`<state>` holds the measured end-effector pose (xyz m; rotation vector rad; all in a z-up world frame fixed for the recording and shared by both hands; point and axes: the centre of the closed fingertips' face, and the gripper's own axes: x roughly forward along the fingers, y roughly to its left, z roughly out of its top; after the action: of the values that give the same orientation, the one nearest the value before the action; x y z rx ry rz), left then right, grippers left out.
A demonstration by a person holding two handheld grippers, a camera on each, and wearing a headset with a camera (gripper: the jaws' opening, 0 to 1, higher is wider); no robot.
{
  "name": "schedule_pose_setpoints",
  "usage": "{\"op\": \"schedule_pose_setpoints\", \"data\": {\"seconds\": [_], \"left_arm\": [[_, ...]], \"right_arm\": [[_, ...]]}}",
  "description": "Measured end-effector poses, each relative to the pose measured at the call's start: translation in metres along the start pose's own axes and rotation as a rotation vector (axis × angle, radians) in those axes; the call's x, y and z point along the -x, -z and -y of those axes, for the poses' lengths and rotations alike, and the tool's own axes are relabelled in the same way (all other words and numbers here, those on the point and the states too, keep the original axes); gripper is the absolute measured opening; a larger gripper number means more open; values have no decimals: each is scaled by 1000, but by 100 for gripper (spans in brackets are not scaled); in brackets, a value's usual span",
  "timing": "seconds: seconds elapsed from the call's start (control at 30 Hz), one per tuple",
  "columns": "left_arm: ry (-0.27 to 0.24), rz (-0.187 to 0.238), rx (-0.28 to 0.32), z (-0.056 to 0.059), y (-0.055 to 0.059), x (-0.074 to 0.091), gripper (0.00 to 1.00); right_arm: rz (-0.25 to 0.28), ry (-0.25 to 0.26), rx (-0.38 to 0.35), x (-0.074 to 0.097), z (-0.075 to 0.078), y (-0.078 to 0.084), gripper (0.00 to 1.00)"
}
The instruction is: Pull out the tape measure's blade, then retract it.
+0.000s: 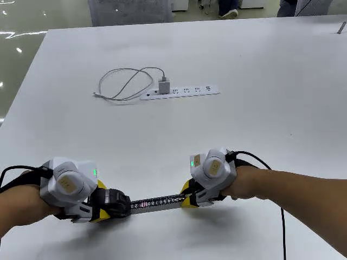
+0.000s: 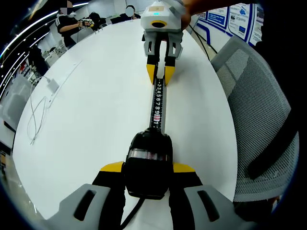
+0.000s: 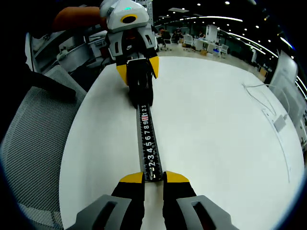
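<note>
A black tape measure case point(image 1: 115, 203) sits low over the white table near its front edge, held in my left gripper point(image 1: 103, 205), whose yellow-tipped jaws are shut on its sides point(image 2: 147, 165). The blade point(image 1: 157, 203) is drawn out to the right, its numbers showing. My right gripper point(image 1: 188, 199) is shut on the blade's end point(image 3: 152, 175). In the left gripper view the blade point(image 2: 158, 103) runs straight ahead to the right gripper point(image 2: 160, 75). In the right gripper view the blade point(image 3: 147, 143) runs to the case point(image 3: 140, 79) in the left gripper point(image 3: 138, 72).
A white power strip point(image 1: 181, 91) with a white charger point(image 1: 164, 85) and a looped cable point(image 1: 124, 82) lies at mid table. A grey mesh chair point(image 2: 259, 120) stands by the table's edge behind the grippers. People stand at the far end of the room.
</note>
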<state>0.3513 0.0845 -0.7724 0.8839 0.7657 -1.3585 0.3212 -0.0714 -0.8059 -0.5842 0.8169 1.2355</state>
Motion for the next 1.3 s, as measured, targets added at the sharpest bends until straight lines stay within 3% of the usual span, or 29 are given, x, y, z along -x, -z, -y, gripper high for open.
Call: {"op": "schedule_pose_setpoints", "data": {"seconds": [1.3], "left_arm": [[1, -5, -6, 0, 0, 0, 29]], "right_arm": [[-16, 5, -6, 11, 5, 15, 9]]}}
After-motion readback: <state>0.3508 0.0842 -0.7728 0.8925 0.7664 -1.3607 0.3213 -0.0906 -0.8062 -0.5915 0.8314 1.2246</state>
